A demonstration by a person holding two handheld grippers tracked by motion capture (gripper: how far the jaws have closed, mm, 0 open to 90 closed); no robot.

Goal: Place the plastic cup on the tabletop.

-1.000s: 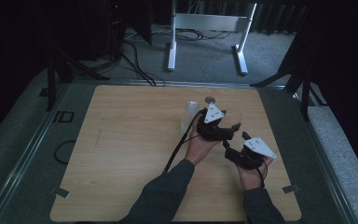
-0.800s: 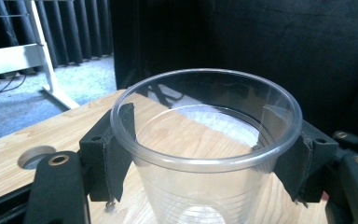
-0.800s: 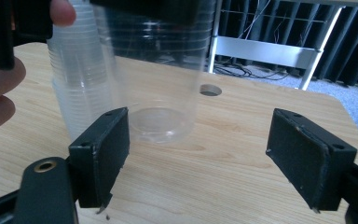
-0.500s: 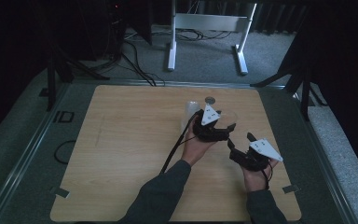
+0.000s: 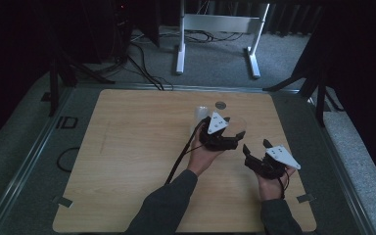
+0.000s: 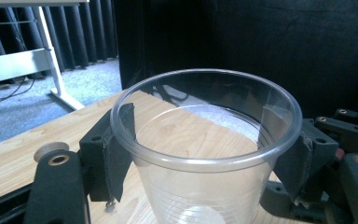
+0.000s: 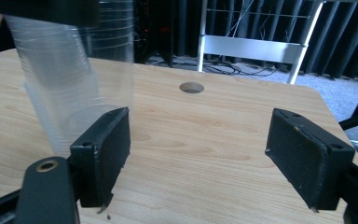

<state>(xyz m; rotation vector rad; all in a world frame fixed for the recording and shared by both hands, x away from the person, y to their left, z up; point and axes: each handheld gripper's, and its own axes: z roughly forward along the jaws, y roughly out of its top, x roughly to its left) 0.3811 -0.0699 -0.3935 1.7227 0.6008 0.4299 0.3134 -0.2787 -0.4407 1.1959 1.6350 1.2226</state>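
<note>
plastic cup point(image 6: 205, 154), clear and ribbed, sat upright between the left gripper's point(image 6: 205, 158) pads, which pressed against its wall on both sides just under the rim, clamped on it. that hold below the lip probably kept the thin wall from buckling while leaving the mouth free. in the high view the left gripper point(image 5: 219, 132) was over the right-centre of the wooden table point(image 5: 137, 147), with a pale stack of cups point(image 5: 200, 115) just behind it, so the held cup looked to be the one being taken from that stack, though the dim light made this hard to confirm. the right gripper point(image 5: 255, 148) waited just beside it with its jaws wide apart and holding nothing, likely ready to steady or receive. in the right gripper view the cups point(image 7: 70, 79) stood blurred at the left, cut off by the top edge. whether the held cup rested on the table or was lifted could not be told.
</note>
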